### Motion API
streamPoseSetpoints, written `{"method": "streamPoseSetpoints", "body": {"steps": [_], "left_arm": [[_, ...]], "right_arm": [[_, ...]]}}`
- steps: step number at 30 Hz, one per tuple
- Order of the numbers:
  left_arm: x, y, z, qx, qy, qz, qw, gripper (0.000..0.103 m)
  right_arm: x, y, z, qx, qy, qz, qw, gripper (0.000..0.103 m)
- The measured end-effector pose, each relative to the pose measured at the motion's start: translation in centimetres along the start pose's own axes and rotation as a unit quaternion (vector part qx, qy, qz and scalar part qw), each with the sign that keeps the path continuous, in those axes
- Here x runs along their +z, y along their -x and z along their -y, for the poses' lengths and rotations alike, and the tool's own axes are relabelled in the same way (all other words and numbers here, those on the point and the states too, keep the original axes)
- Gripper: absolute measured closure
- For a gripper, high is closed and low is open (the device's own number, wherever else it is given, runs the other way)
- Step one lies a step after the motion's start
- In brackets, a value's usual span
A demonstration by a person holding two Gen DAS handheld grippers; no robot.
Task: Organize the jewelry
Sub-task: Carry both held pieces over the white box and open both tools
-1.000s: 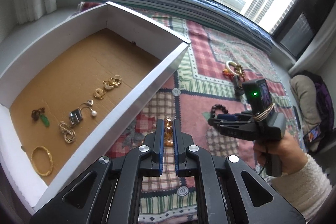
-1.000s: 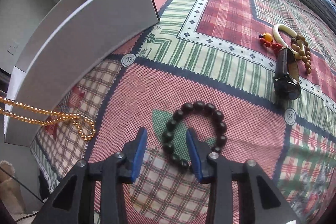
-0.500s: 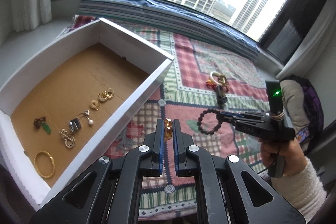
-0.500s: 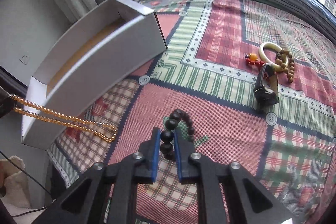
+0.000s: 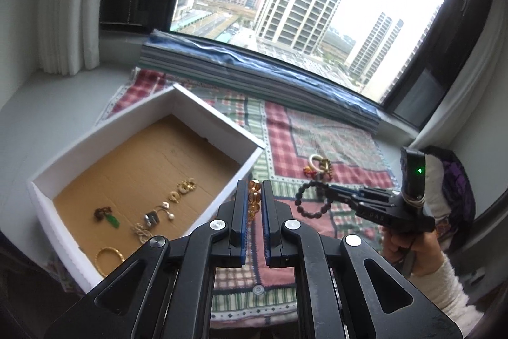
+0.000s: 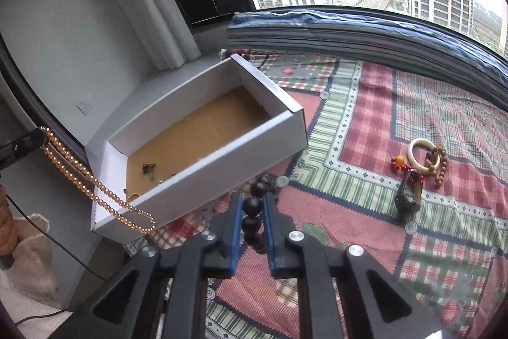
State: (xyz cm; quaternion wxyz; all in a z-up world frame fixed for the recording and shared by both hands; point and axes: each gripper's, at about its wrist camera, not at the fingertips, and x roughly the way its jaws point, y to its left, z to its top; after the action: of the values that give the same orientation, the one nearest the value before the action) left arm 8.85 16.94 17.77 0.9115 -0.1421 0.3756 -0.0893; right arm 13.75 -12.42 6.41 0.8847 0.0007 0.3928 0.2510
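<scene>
Left gripper (image 5: 254, 205) has its blue-lined fingers clamped on a strand of amber beads (image 5: 254, 196), just a few beads poking up between the pads in its own view. From the right wrist view you can see the rest of that strand (image 6: 95, 189) hanging down in a long loop in front of the near end of the box, clear of the cloth.

Right gripper (image 6: 252, 212) is pinched on a dark wooden bead bracelet (image 6: 254, 205), and the beads run in a line right between the fingers. In the left wrist view the bracelet (image 5: 312, 200) dangles as a full ring off the tip of that gripper, lifted above the cloth.

Just left of both tools sits the white cardboard box (image 5: 203, 108) with a brown floor. Inside it, lined up roughly in a row: a gold bangle (image 5: 109, 256), a knotted gold piece (image 5: 141, 231), a pearl piece (image 5: 158, 213), some gold earrings (image 5: 182, 189) and a little green pendant (image 5: 109, 216).

Everything sits on a red and green patchwork cloth (image 6: 381, 116) on the window ledge. Further out on the cloth, well apart from the box, there's a cream bangle (image 6: 424, 154) tangled with brown beads, and a dark watch-like thing (image 6: 408, 193) touching that pile.
</scene>
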Motion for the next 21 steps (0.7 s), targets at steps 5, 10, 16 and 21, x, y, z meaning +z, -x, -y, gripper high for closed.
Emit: {"method": "streamPoseSetpoints", "body": {"steps": [5,10,16,21], "left_arm": [[2.5,0.6,-2.8,0.039,0.008,0.02,0.999,0.098],[3.9,-1.3,-6.6,0.074,0.023,0.027,0.9966,0.098],[4.4,-5.0,-12.3,0.117,0.049,0.02,0.9918,0.098],[4.4,-8.7,-15.9,0.143,0.062,0.001,0.9878,0.098]], "right_arm": [[2.9,-0.5,-3.0,0.018,0.028,0.012,0.999,0.09],[6.1,-3.1,-5.5,0.032,0.048,0.019,0.998,0.09],[10.2,-9.2,-6.9,0.032,0.059,-0.001,0.998,0.09],[13.1,-15.1,-7.8,0.013,0.073,-0.026,0.997,0.09]]}}
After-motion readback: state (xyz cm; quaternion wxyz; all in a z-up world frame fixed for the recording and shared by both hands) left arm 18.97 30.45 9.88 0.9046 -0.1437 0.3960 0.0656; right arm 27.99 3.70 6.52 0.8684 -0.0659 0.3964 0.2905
